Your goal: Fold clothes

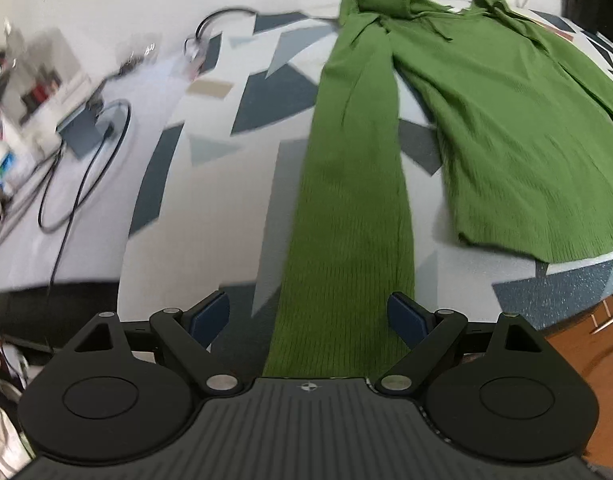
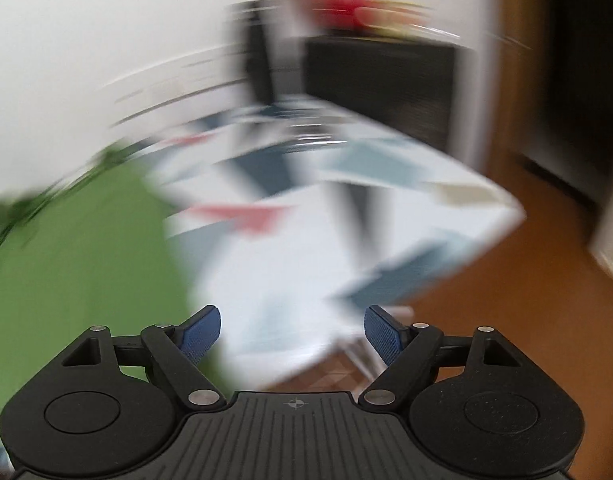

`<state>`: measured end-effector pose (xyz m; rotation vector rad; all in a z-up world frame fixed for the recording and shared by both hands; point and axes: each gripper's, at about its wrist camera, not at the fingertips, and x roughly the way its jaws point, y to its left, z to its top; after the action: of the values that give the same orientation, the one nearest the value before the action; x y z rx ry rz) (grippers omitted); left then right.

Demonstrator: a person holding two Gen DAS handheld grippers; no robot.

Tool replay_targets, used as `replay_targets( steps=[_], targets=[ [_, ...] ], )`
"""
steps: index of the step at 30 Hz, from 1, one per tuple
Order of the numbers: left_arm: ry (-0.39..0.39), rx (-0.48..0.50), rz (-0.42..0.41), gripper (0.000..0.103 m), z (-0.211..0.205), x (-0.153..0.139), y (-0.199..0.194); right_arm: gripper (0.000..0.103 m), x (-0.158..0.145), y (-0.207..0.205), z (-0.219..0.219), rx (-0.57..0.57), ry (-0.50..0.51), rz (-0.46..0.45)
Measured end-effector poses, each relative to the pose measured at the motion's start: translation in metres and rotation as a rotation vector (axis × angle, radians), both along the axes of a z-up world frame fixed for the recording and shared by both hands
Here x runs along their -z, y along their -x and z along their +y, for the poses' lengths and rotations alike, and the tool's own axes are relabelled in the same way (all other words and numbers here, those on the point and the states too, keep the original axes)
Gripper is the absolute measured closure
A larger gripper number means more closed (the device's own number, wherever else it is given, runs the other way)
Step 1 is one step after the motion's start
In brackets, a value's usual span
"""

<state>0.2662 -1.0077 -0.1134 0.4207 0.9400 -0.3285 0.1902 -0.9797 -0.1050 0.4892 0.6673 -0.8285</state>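
Green sweater (image 1: 506, 128) spread on patterned table cover (image 1: 234, 184), ahead and to the right of the left gripper (image 1: 308, 316). One long sleeve (image 1: 346, 216) runs from the far shoulder straight back toward this gripper and passes between its blue pads (image 1: 406, 318), which stand wide apart, clear of the knit on both sides. No readable writing or labels found. Black cable (image 1: 82, 172) loops far left of the gripper, among blurred clutter.

Right wrist view heavily motion-blurred. Right gripper (image 2: 292, 330) spread wide, nothing between pads. Sweater (image 2: 78, 264) lies left of it, table cover (image 2: 306, 240) ahead.
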Motion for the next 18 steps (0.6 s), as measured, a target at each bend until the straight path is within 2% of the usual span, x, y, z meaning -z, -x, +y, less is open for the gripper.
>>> replay_targets(
  steps=[7,10,12,13,14,15,16,17,18],
  targets=[
    [0.041,-0.012,0.02,0.015,-0.002,-0.001,-0.007,0.03,0.029,-0.057,0.049,-0.274,0.034,0.046],
    [0.065,-0.014,0.026,0.015,-0.001,-0.001,-0.008,0.031,0.035,-0.061,0.05,-0.291,0.028,0.05],
    [0.081,-0.015,0.03,0.017,-0.001,-0.001,-0.009,0.041,0.035,-0.059,0.045,-0.29,0.025,0.039],
    [0.089,-0.016,0.032,0.027,0.0,-0.001,-0.009,0.054,0.034,-0.058,0.041,-0.282,0.017,0.032],
    [0.097,-0.017,0.034,0.048,0.0,-0.001,-0.01,0.066,0.032,-0.057,0.038,-0.268,0.001,0.022],
    [0.105,-0.017,0.036,0.058,0.0,-0.001,-0.01,0.072,0.03,-0.056,0.033,-0.252,-0.021,0.009],
    [0.114,-0.017,0.048,0.076,0.0,-0.002,-0.011,0.086,0.029,-0.055,0.027,-0.234,-0.054,-0.006],
    [0.124,-0.016,0.064,0.092,0.0,-0.003,-0.012,0.087,0.028,-0.053,0.02,-0.216,-0.086,-0.022],
    [0.123,-0.016,0.065,0.094,-0.001,-0.004,-0.012,0.087,0.027,-0.051,0.014,-0.196,-0.111,-0.038]
  ],
)
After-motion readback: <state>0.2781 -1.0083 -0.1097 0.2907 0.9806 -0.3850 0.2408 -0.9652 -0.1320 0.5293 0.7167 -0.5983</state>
